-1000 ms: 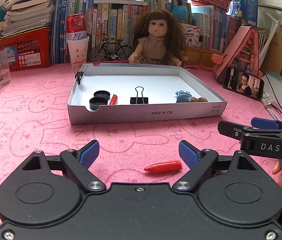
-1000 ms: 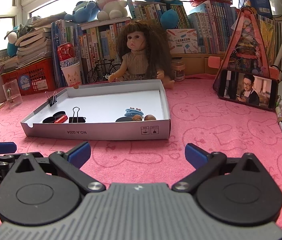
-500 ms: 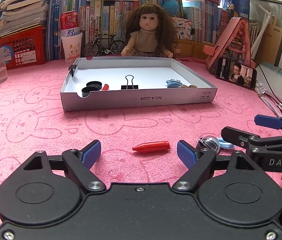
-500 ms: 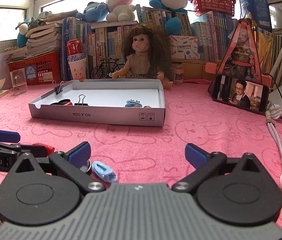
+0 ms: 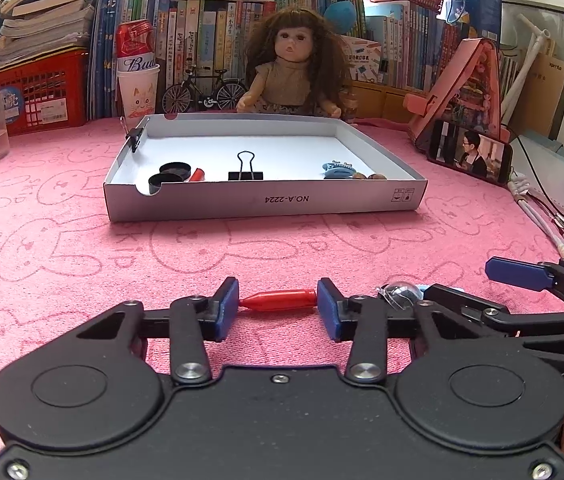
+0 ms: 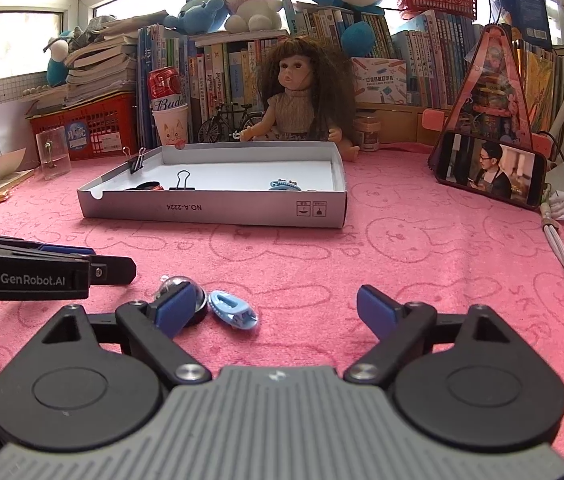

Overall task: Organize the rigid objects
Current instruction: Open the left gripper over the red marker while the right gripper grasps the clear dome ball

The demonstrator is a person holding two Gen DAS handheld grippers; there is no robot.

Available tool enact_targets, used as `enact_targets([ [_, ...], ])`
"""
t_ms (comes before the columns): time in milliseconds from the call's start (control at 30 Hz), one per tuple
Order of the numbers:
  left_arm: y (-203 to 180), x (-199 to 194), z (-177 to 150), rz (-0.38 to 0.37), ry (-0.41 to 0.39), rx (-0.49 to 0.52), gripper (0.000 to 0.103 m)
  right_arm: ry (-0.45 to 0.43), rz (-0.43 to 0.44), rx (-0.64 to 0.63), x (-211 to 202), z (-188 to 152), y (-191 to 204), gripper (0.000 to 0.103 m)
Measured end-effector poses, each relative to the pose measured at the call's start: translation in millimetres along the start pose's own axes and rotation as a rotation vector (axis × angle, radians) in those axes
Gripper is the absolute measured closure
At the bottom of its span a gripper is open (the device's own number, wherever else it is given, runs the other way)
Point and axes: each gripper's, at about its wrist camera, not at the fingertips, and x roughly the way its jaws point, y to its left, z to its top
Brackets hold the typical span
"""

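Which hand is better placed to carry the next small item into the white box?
Left. The left tool already has the red cap end to end between its pads, its jaws having just closed in. The right tool is open near the blue clip, gripping nothing yet.

Pink bunny-print cloth [image 5: 62, 248] bears white tray [image 5: 266, 200]; red cap [image 5: 278, 300]; blue clip [image 6: 232, 312]; phone [image 6: 490, 172].

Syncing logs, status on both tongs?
Left tongs just closed on red cap. Right tongs open, closing around blue clip. Path to white tray clear.
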Motion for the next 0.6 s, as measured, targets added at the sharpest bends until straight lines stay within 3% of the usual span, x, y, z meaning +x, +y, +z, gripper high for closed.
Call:
enact_targets([
  [100, 0.8, -1.4, -0.1, 0.018, -0.012, 0.009, 0.064, -0.009, 0.043, -0.019, -2.2, 2.0, 7.0, 0.028],
  [133, 1.2, -1.9, 0.0, 0.023, -0.014, 0.013, 0.079, -0.014, 0.055, -0.025, -3.0, 2.8, 9.5, 0.033],
  [167, 1.9, -2.0, 0.3, 0.027, -0.011, 0.014, 0.086, -0.019, 0.066, -0.034, -3.9, 4.0, 12.8, 0.035],
  [400, 8.4, -2.0, -1.3, 0.039, -0.003, 0.009, 0.084, -0.019, 0.15, -0.094, -4.0, 7.6, 30.8, 0.051],
  [533, 9.3, -2.6, -2.2, 0.04, -0.004, 0.011, 0.084, 0.001, 0.153, -0.095, 4.9, 8.9, 33.7, 0.052],
  [600, 10.1, -2.7, -2.4, 0.041, -0.002, 0.01, 0.084, 0.024, 0.153, -0.073, 10.2, 9.4, 31.5, 0.06],
])
